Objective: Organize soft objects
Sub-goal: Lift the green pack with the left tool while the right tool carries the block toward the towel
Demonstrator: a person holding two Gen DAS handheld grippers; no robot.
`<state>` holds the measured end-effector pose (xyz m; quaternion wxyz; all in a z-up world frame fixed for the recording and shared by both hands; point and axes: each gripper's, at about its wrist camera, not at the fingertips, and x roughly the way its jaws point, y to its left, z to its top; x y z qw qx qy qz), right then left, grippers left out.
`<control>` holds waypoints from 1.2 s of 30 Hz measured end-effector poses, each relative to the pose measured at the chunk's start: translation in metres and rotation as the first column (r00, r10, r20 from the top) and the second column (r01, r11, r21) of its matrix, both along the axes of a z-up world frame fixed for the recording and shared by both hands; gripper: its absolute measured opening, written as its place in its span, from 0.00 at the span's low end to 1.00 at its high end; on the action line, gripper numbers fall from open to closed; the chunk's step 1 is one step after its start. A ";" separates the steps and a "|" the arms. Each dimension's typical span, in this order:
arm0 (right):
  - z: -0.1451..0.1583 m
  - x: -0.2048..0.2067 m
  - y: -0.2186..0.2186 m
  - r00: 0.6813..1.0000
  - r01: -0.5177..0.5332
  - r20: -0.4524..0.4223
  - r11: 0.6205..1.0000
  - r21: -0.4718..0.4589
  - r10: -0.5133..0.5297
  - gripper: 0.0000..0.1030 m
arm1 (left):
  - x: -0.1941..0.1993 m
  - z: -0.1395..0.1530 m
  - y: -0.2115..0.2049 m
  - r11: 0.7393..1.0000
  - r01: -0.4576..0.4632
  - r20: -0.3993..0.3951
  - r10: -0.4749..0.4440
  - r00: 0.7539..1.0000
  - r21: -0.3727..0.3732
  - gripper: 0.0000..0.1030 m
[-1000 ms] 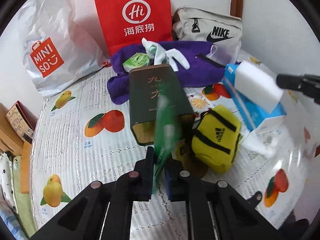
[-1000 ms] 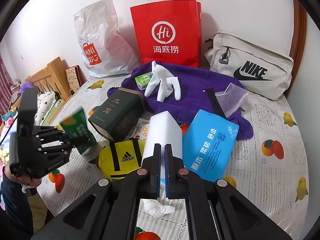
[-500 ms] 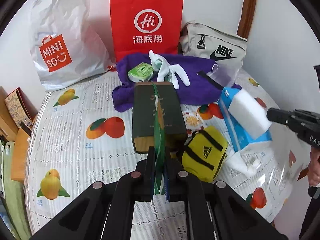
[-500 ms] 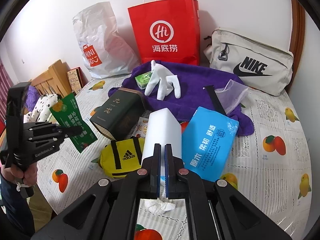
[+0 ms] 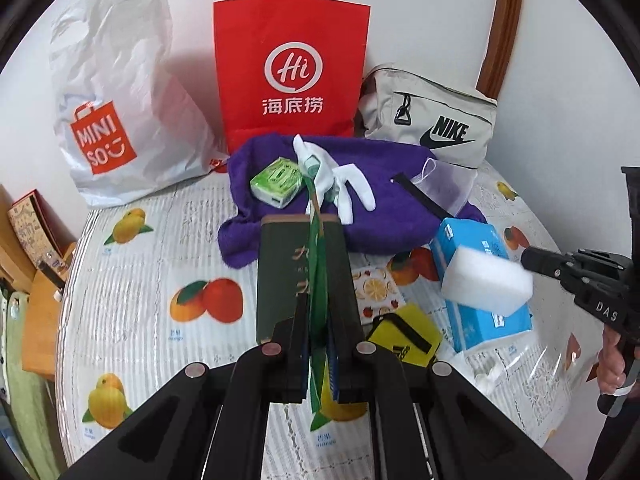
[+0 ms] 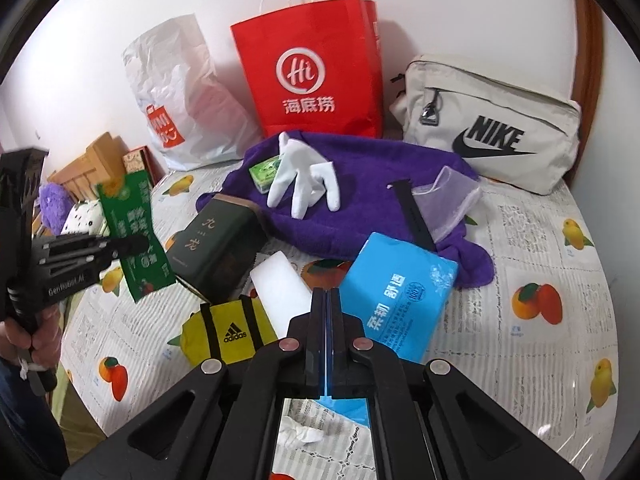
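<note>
My left gripper (image 5: 316, 300) is shut on a flat green packet (image 5: 318, 264), seen edge-on in its own view and face-on as the green packet (image 6: 134, 236) in the right wrist view, raised over the table's left side. My right gripper (image 6: 326, 294) is shut on the edge of a white sponge (image 6: 280, 288). The sponge (image 5: 486, 280) hangs from the right gripper (image 5: 528, 260) above a blue tissue pack (image 5: 468, 236). A white glove (image 5: 340, 184) and a small green tissue pack (image 5: 276, 180) lie on a purple towel (image 5: 380, 200).
A dark green tin (image 5: 288, 272) lies mid-table beside a yellow Adidas pouch (image 5: 404, 338). A red paper bag (image 5: 292, 72), a white Miniso bag (image 5: 120, 112) and a beige Nike bag (image 5: 436, 120) line the back wall. A sheer pouch (image 5: 448, 184) rests on the towel.
My left gripper has risen with the green packet, which now stands edge-on. In the right wrist view the sponge has swung from between the fingers to their left side.
</note>
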<state>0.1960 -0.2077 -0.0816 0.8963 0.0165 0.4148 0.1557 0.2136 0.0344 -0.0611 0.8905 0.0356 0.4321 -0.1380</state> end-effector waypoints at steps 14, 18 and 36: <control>-0.005 -0.005 -0.011 0.994 -0.078 -0.065 0.994 0.082 0.083 0.04 | 0.003 -0.010 -0.002 1.000 0.007 -0.035 -0.008 0.999 -0.017 0.07; -0.011 -0.009 0.001 0.980 -0.160 -0.099 0.981 0.110 0.171 0.30 | 0.000 -0.011 -0.003 1.000 0.013 -0.037 -0.013 0.999 -0.024 0.07; -0.046 -0.003 0.042 0.985 -0.156 -0.096 0.980 -0.125 0.144 0.61 | -0.005 -0.013 0.011 0.999 0.002 -0.042 -0.004 0.999 -0.046 0.07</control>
